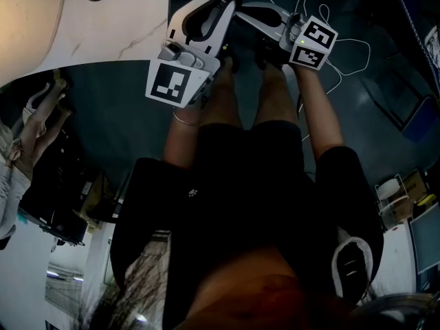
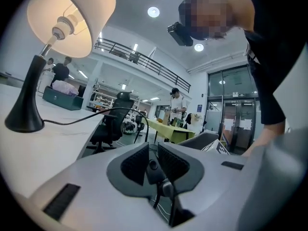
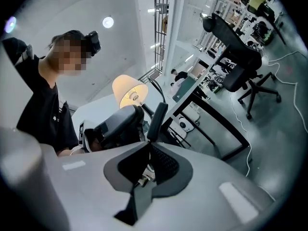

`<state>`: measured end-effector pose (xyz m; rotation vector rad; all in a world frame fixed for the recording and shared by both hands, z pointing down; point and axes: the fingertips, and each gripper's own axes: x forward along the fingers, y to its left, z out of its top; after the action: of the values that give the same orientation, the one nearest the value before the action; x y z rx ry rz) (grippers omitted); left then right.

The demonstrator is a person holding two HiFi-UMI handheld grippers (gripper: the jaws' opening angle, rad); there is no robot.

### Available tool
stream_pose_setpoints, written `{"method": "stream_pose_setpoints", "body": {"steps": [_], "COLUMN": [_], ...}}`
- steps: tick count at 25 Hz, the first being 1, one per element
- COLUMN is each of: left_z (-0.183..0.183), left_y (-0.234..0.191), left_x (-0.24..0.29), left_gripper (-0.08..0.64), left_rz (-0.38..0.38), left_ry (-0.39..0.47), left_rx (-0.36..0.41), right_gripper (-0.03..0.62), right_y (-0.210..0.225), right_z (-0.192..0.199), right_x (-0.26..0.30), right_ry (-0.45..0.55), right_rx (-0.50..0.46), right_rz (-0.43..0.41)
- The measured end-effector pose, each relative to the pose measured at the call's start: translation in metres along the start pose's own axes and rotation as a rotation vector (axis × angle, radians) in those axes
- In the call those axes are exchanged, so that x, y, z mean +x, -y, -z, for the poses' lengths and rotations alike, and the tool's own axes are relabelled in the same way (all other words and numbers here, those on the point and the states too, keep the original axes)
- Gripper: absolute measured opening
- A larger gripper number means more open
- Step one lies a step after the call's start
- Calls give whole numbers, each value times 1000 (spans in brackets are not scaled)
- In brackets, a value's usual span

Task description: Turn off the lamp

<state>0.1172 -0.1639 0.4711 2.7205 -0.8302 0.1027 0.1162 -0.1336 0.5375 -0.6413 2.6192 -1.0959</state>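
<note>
**A:** Where's the lamp [image 2: 72,18]?

**B:** It's lit, upright on the counter [image 2: 43,153]. Its cord [image 2: 77,121] runs right from the lamp's base to the switch [image 3: 159,117].

**A:** And the grippers?

**B:** Both are right of the lamp, at the switch. The left gripper [image 2: 153,147] is nearer the lamp, jaws narrow around the switch. The right gripper [image 3: 147,142] faces the lamp, pinched almost closed on the switch's lower end. The switch lies along the cord, so I'd press across it.
</note>
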Motion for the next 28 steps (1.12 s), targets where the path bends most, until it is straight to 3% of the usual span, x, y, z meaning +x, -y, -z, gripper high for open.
{"method": "stream_pose_setpoints", "body": {"steps": [8,13,20,28], "left_z": [18,19,25,28], "left_y": [-4,0,12,16], "left_x": [0,4,10,12], "left_gripper": [92,124,129,127], "left_rz": [34,62,141,171], "left_ry": [-78,-77,-99,-105], "left_rx": [-68,-135,-204,-266], "right_gripper": [12,12,12,12], "right_y": [-9,-15,-25,-27], "right_z": [2,2,5,8], "right_x": [-9,-15,-21,-29], "right_ry": [-31,-36,-52,-57], "right_rx": [-19,-70,-121,-114], "right_rz": [-84,-119,-198,-236]}}
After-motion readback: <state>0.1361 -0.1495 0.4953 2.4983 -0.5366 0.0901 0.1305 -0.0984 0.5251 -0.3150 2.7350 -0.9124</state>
